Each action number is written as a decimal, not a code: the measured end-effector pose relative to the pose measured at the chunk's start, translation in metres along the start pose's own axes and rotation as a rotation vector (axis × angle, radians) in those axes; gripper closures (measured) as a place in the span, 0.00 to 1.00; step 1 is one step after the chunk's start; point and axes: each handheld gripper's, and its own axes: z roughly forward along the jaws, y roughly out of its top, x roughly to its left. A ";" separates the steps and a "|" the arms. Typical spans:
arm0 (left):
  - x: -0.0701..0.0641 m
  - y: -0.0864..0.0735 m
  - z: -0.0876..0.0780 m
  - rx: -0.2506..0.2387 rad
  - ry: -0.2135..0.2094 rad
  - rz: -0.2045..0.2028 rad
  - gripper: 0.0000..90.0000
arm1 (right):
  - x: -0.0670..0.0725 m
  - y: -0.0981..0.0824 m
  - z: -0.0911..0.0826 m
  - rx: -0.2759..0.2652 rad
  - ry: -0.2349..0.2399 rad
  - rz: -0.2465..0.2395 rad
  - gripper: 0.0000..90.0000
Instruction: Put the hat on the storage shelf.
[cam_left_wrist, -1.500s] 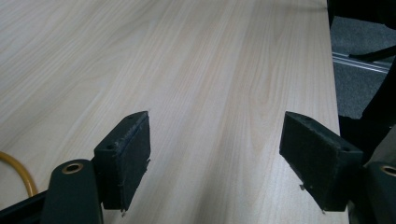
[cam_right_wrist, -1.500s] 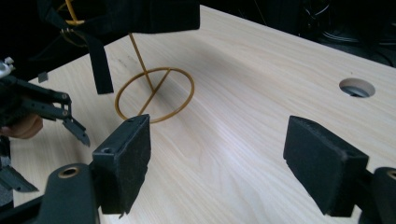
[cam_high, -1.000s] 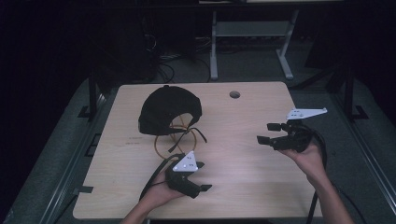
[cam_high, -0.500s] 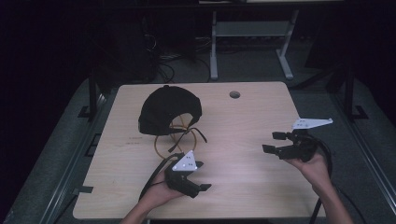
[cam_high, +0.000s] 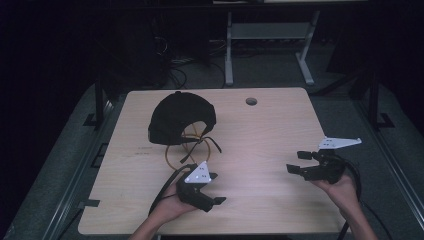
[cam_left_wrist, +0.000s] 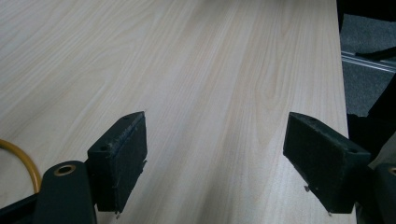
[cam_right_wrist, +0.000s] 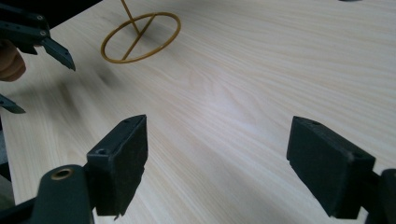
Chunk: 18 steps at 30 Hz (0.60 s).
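Observation:
A black cap (cam_high: 180, 116) lies on the far left part of the light wooden table (cam_high: 260, 130), its back strap loose. A thin yellow ring (cam_high: 168, 159) rests against the cap's near side; it also shows in the right gripper view as the yellow ring (cam_right_wrist: 122, 60). My left gripper (cam_high: 216, 188) is open near the front edge, just right of the ring, with nothing between its jaws (cam_left_wrist: 215, 158). My right gripper (cam_high: 296, 161) is open at the table's right side, pointing left, and is also empty (cam_right_wrist: 217, 163). My left gripper's fingertips (cam_right_wrist: 60, 52) appear far off in the right gripper view.
A round cable hole (cam_high: 251, 101) sits near the table's far edge. Behind the table stand a white desk frame (cam_high: 229, 55) and floor cables (cam_high: 170, 55). A metal rail (cam_high: 400, 165) runs along the table's right side.
My right gripper has moved nearer to the person and slightly right, staying open. The left gripper, the cap and the ring have not moved.

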 end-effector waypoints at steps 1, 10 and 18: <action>0.000 0.000 0.000 -0.001 -0.001 -0.001 0.24 | 0.000 -0.002 -0.001 0.003 -0.001 0.006 0.22; -0.002 0.000 -0.001 -0.004 -0.002 0.003 0.24 | 0.000 -0.022 -0.012 -0.003 -0.013 0.021 0.22; -0.001 -0.001 -0.002 -0.010 0.003 -0.005 0.24 | -0.001 -0.041 -0.019 -0.012 -0.023 0.048 0.22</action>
